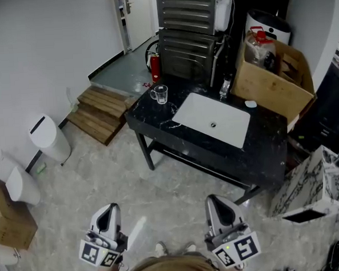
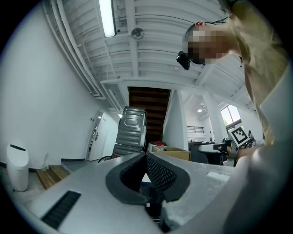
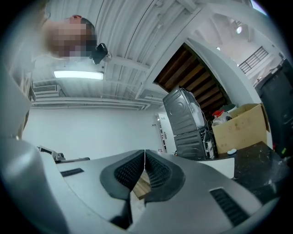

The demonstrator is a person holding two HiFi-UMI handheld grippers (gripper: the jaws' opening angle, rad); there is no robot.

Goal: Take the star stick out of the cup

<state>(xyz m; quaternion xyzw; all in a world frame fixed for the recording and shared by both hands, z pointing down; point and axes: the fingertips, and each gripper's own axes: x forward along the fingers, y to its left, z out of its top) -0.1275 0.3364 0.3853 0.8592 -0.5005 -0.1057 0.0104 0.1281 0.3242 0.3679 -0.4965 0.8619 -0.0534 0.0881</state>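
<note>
The left gripper (image 1: 109,209) and the right gripper (image 1: 214,199) are both closed with nothing between the jaws, well short of the black table (image 1: 262,155). Each carries a cube with square black-and-white markers. A glass cup (image 1: 160,94) stands on the table's far left corner; the star stick is too small to make out. A cardboard box (image 1: 272,85) sits on its far right end, and wooden steps (image 1: 102,112) and a white bin (image 1: 49,136) lie to its left. Only the left gripper view shows the ceiling strip light (image 2: 109,18).

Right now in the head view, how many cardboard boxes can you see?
2. One open cardboard box stands at the far right corner of the black table; a second cardboard box sits on the floor at the left edge. More may lie outside the view.
</note>
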